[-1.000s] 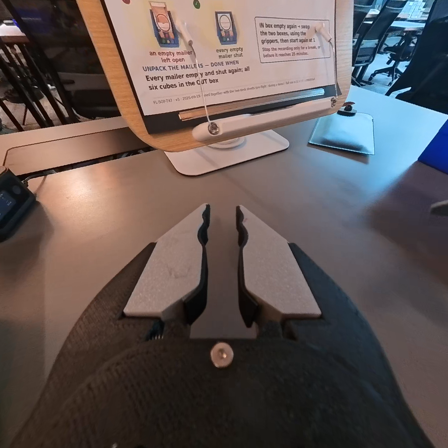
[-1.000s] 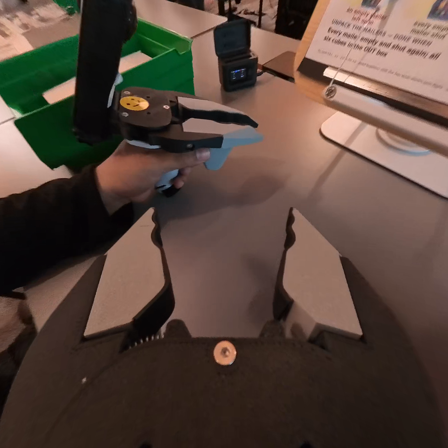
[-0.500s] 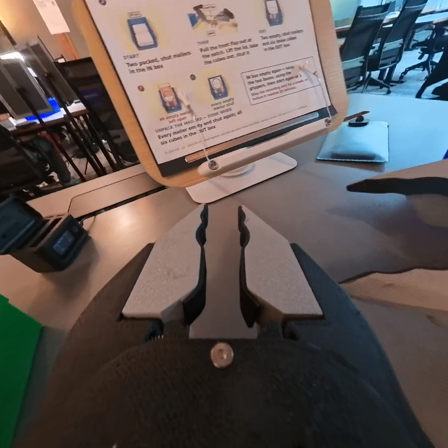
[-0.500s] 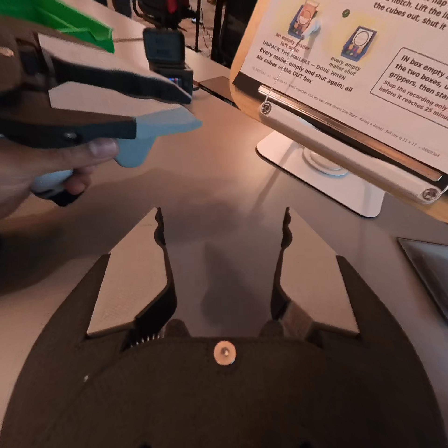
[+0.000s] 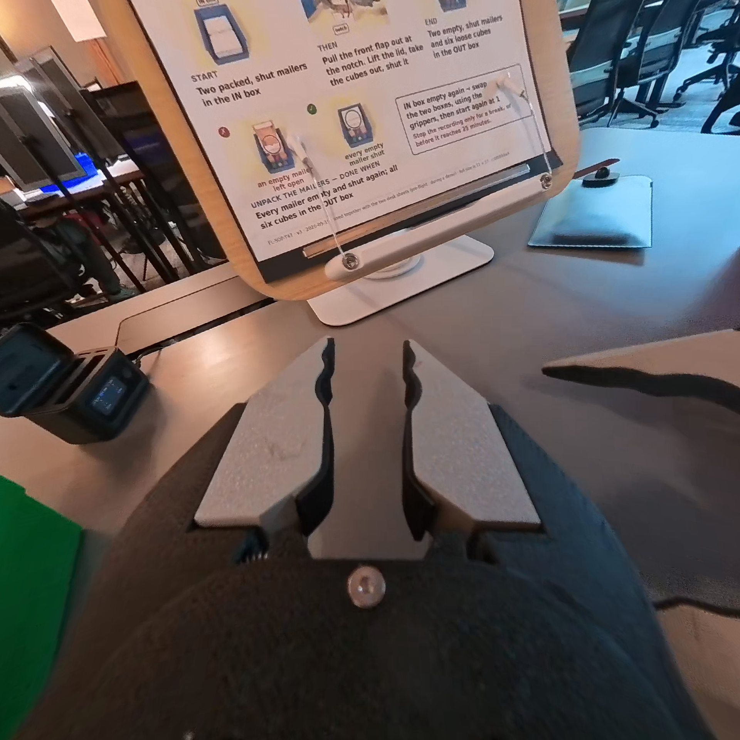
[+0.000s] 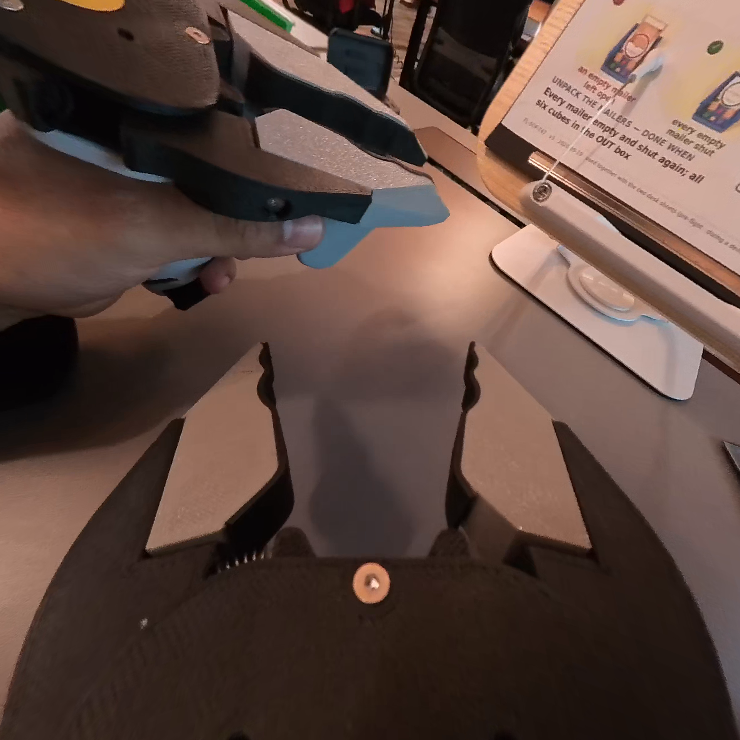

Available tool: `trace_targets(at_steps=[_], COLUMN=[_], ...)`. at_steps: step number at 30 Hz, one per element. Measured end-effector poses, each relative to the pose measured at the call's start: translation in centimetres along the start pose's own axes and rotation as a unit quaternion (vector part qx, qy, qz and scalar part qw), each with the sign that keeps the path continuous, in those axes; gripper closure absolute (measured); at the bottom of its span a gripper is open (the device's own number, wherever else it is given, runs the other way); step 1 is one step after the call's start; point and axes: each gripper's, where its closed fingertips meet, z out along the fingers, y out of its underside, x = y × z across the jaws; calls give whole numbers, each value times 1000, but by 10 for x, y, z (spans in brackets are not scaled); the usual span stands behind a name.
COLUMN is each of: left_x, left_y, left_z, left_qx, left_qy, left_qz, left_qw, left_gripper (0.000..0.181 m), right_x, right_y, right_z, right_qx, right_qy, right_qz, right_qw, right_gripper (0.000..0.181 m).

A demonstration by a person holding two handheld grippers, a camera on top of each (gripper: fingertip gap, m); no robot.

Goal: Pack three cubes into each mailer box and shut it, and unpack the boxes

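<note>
1. Two grippers are up over the table (image 5: pixel 580 320), and neither holds anything: my left gripper (image 5: pixel 366 352) has its jaws at a narrow gap with bare tabletop showing between them, and my right gripper (image 6: pixel 366 360) stands wide, also with nothing between its fingers.
2. No mailer box and no cube shows in either view, so I cannot say where they lie. The only hint is a green bin (image 5: pixel 24 580) at the lower left edge of the left wrist view; what it holds is out of sight.
3. Ahead of both grippers stands a wooden board on a white stand (image 5: pixel 400 288) carrying an instruction sheet (image 5: pixel 360 120). A small black device with a lit screen (image 5: pixel 96 400) sits on the table to the left.
4. In the right wrist view my left hand (image 6: pixel 120 240) on the trigger handle is just beside the right gripper's path, so I judge the two are close together.
5. To do this step well, I would part the grippers first, then turn toward the bin and get a mailer in view before reaching.
6. I would widen the left jaws before approaching a box, and come in low and square to it.
</note>
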Motion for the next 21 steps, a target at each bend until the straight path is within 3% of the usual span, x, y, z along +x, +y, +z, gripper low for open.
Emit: trace_targets(at_steps=[12, 21], left_x=[-13, -10], left_y=[17, 6], left_z=[-16, -75], left_qx=[-17, -12], left_qy=[-38, -30], left_qz=[-9, -28], left_qw=[999, 999], left_gripper=[148, 144], right_x=[12, 15], right_y=[4, 11], right_z=[-5, -1], right_qx=[0, -13], right_qy=[9, 9], right_qz=[6, 6], right_qw=[1000, 1000], right_gripper=[88, 89])
